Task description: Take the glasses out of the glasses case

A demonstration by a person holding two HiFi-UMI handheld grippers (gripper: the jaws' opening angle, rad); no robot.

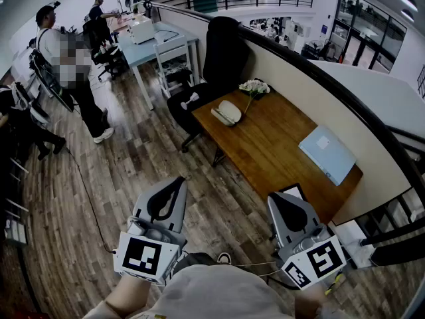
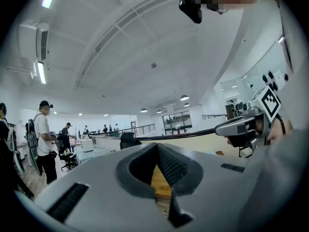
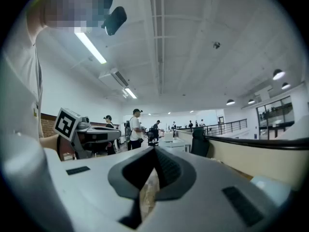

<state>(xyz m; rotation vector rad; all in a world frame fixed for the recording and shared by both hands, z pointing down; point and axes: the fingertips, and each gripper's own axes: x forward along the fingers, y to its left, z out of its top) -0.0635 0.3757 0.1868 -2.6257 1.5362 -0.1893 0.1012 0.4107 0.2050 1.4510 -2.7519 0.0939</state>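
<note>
A white oval glasses case (image 1: 229, 112) lies closed on the far end of a wooden table (image 1: 279, 158), next to a small bunch of white flowers (image 1: 254, 86). No glasses are visible. Both grippers are held level close to my body, short of the table and far from the case. My left gripper (image 1: 174, 186) hangs over the floor with its jaws together and nothing between them (image 2: 157, 146). My right gripper (image 1: 277, 201) is at the table's near corner, also shut and empty (image 3: 154, 150).
A light blue flat folder (image 1: 327, 153) lies on the table's right side. A black office chair (image 1: 222, 58) stands behind the table's far end, with a railing wall along the right. A person (image 1: 73, 78) stands on the wood floor at the left, with desks beyond.
</note>
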